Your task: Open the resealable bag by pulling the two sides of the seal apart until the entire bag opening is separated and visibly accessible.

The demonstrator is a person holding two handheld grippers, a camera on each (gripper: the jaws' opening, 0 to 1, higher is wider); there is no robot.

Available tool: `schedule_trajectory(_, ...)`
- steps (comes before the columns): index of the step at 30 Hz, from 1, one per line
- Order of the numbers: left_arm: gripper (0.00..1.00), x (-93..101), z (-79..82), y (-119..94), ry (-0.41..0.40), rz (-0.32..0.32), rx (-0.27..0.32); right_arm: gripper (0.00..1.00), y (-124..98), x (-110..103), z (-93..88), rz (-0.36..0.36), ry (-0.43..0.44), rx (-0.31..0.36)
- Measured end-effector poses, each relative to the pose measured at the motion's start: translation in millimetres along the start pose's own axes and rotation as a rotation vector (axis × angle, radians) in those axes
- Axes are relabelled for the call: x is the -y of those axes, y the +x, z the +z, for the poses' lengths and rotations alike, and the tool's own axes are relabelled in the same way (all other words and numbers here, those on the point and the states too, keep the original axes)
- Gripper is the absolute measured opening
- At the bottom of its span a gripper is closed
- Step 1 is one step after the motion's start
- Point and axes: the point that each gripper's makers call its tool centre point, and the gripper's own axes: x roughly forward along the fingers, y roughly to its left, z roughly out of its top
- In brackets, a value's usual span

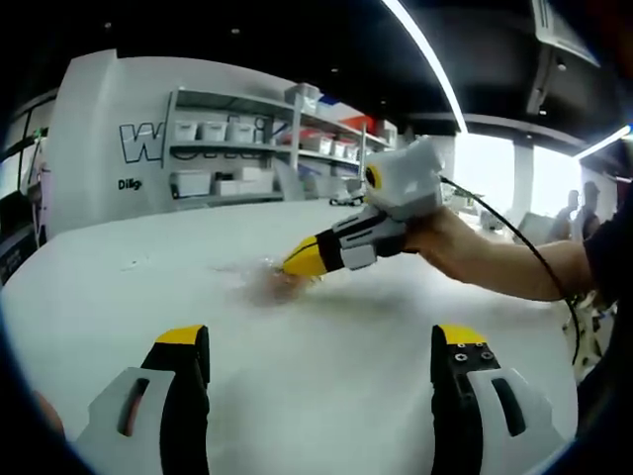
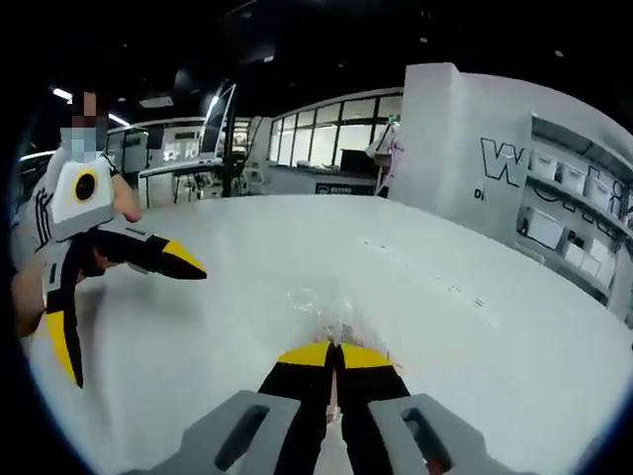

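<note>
The resealable bag (image 1: 269, 284) is clear and hard to make out, lying flat near the middle of the white table (image 1: 109, 297). In the left gripper view my right gripper (image 1: 300, 261) reaches in from the right, its yellow tips down on the bag's near edge. In the right gripper view the bag (image 2: 324, 309) shows as faint glints just past my right gripper (image 2: 332, 350), whose jaws are shut together on the bag's edge. My left gripper (image 1: 321, 341) stands wide open above the table, short of the bag, nothing between its jaws. It also shows at the left as the left gripper (image 2: 119, 302), open.
Shelves with white bins (image 1: 237, 148) stand behind the table's far edge against a lettered white wall. A black cable (image 1: 539, 262) trails from the right gripper along the person's arm. People (image 1: 574, 208) stand far off at the right. Desks (image 2: 188, 168) lie beyond the table.
</note>
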Motion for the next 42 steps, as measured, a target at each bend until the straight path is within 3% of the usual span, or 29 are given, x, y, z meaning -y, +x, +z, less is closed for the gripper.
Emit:
schedule_trajectory(18,0.91,7.8,5.3,-2,0.006,-0.007,0.001,0.0,-23,-9,-1.4,-0.001,0.047,0.025)
schedule_trajectory(42,0.91,19.4,4.4,-3,0.006,-0.017,-0.003,0.0,-37,-20,-7.3,0.007,0.087,0.039)
